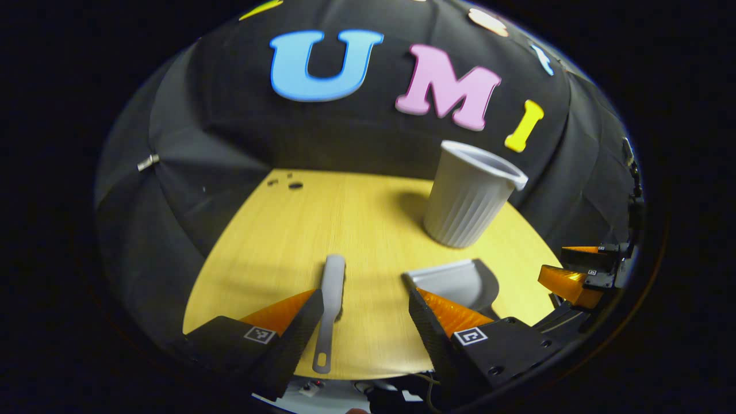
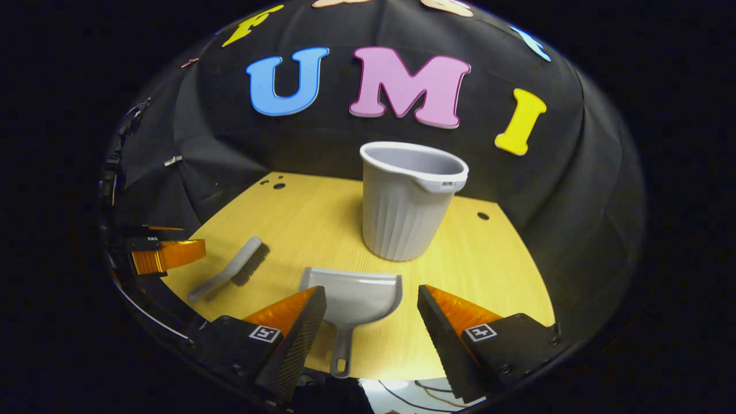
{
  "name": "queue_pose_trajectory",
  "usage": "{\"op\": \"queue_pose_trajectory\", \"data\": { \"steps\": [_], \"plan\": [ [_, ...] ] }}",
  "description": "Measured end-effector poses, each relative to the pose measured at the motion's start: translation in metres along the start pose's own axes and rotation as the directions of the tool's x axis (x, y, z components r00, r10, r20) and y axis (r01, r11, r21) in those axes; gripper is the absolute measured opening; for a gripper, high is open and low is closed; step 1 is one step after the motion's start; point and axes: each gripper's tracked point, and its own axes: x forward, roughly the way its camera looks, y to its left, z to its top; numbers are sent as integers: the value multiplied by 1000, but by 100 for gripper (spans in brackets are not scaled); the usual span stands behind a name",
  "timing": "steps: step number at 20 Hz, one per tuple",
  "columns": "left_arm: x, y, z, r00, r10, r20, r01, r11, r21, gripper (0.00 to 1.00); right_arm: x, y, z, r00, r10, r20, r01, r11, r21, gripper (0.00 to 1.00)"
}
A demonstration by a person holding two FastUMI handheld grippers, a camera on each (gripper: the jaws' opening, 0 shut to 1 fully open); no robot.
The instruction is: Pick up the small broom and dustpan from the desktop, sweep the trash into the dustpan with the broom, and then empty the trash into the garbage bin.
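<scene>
Wooden desktop (image 2: 322,224); left gripper (image 1: 365,313) and right gripper (image 2: 371,310) both wide apart, empty.

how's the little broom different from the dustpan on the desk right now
The broom is a slim bar with dark bristles; the dustpan is a broad open scoop on a short handle. The broom lies slanted nearer the left gripper; the dustpan lies before the bin. Both are grey, flat on the desk, ungripped.
</scene>
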Motion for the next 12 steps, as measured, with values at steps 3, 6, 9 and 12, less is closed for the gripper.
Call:
{"op": "queue_pose_trajectory", "data": {
  "steps": [3,6,9,12],
  "plan": [
    [-39,-16,40,988,5,156,-17,997,79,96,-29,-6,31,994,-17,111,20,999,-26,99],
    [-79,-36,68,961,-6,276,-33,991,133,96,-55,-3,46,980,-13,196,17,1000,-17,98],
    [-105,-53,77,935,-10,355,-35,992,119,96,-81,-7,54,962,-39,271,22,998,66,98],
    [-126,-64,78,917,-6,398,-39,994,107,96,-92,-9,54,950,-61,308,28,993,111,98]
  ]
}}
